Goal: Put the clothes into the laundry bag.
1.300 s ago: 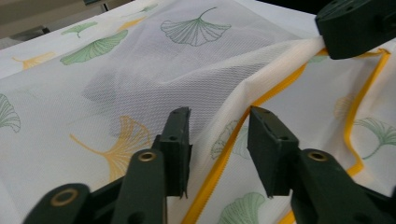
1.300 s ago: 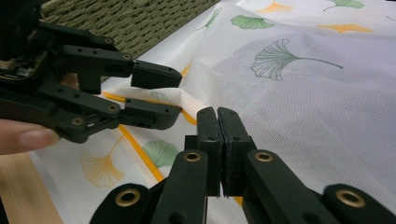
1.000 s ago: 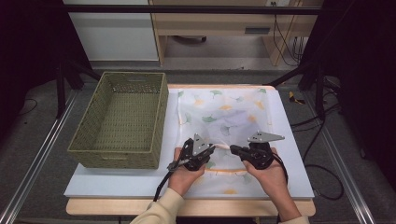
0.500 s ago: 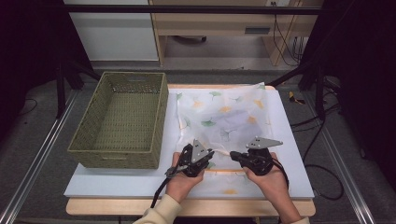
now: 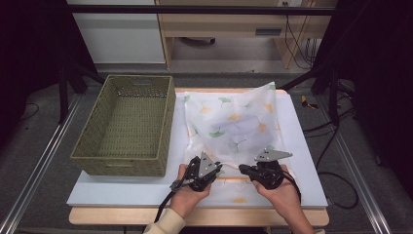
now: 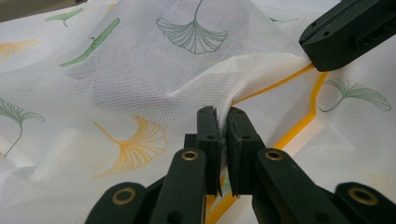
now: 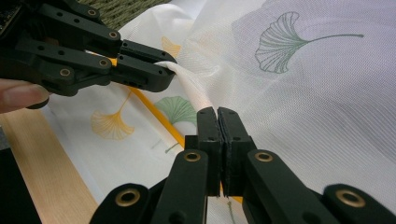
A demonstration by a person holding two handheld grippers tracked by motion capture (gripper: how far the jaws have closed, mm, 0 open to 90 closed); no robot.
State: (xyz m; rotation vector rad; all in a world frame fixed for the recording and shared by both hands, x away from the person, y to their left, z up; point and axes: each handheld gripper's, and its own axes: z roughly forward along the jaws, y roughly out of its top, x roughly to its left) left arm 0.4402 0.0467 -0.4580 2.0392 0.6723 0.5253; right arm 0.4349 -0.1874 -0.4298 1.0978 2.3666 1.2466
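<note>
Both tongs clenched on the near hem of the leaf-print cloth [image 5: 234, 119]: left tongs [image 5: 217, 170] and right tongs [image 5: 242, 168] close together. Cloth billows away from them toward the worktop's [image 5: 122, 187] far side; basket [image 5: 124, 124] lies left, nearer the left hand.

Right tool [image 7: 217, 112] pinches the leaf-print cloth [image 7: 299, 93]; left tool [image 7: 154, 70] seemingly grips its edge.
</note>
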